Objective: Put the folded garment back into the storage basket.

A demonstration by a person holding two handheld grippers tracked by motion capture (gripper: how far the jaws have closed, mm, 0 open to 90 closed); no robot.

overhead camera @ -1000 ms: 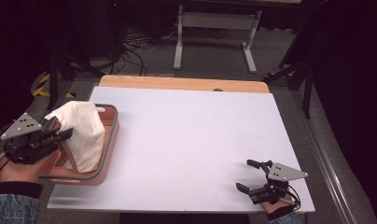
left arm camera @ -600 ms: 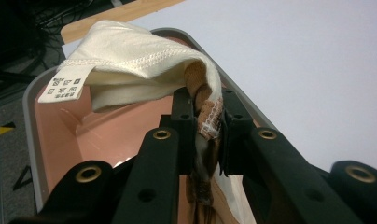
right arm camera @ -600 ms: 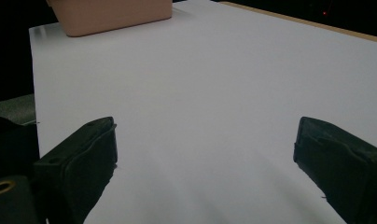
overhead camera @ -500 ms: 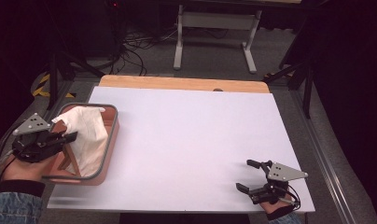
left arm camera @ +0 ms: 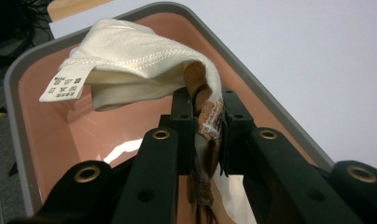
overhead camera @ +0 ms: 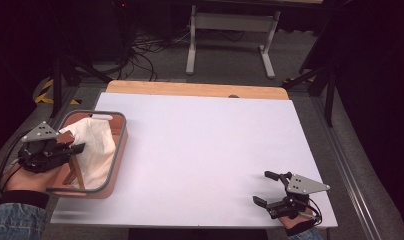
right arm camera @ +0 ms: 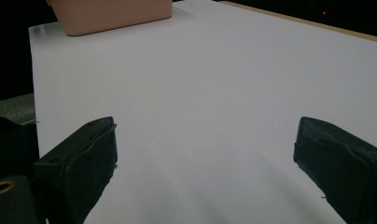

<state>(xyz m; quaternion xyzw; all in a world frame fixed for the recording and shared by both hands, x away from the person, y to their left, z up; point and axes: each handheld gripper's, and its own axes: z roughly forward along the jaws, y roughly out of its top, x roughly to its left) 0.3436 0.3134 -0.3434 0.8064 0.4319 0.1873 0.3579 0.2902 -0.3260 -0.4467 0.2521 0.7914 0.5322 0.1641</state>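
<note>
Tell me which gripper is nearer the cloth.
Left. The left gripper is clamped on the cloth over the bin; the right gripper sits open across the table.

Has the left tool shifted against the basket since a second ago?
Yes. The left tool, shut on the cloth, has drawn back slightly toward the basket's outer left side.

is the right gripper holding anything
No, the right gripper has its jaws wide apart over the bare white table.

Wide bare table (overhead camera: 205, 150) between grippers, tray (overhead camera: 121, 145) walls and cloth (overhead camera: 97, 147) seemingly crowding left edge
</note>
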